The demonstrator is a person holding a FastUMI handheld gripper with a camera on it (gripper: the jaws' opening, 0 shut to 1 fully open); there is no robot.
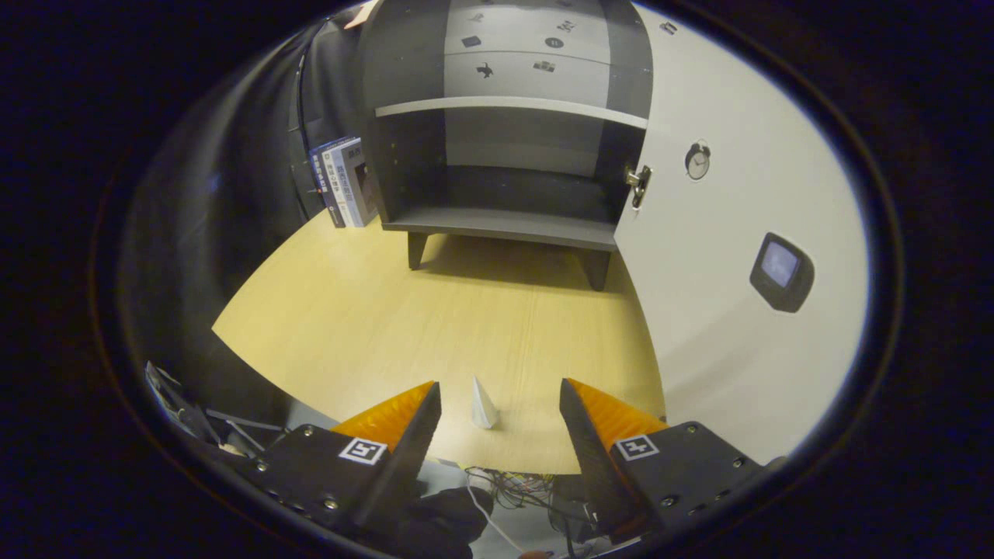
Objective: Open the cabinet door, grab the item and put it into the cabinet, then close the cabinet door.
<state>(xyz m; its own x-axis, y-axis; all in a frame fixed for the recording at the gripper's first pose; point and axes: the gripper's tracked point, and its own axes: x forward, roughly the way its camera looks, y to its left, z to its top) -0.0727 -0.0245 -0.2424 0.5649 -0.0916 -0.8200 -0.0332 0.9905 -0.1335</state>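
The grey cabinet (505, 155) stands open, its white door (738, 256) swung wide. A small white cone (483, 404) (upright) sits between the spread fingers (419, 419).

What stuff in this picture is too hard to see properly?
- Stickers on the cabinet back panel: too small to identify.
- Books beside the cabinet: covers too small, partly hidden by its side wall.
- Cables below the table edge: dark and tangled, partly behind the open gripper.
- White cone between the fingers: material unclear.

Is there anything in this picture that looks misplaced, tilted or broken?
Nothing stands out. The cabinet stands level on the table with its door swung open, the books upright beside it. The small white cone stands upright between the open tongs.
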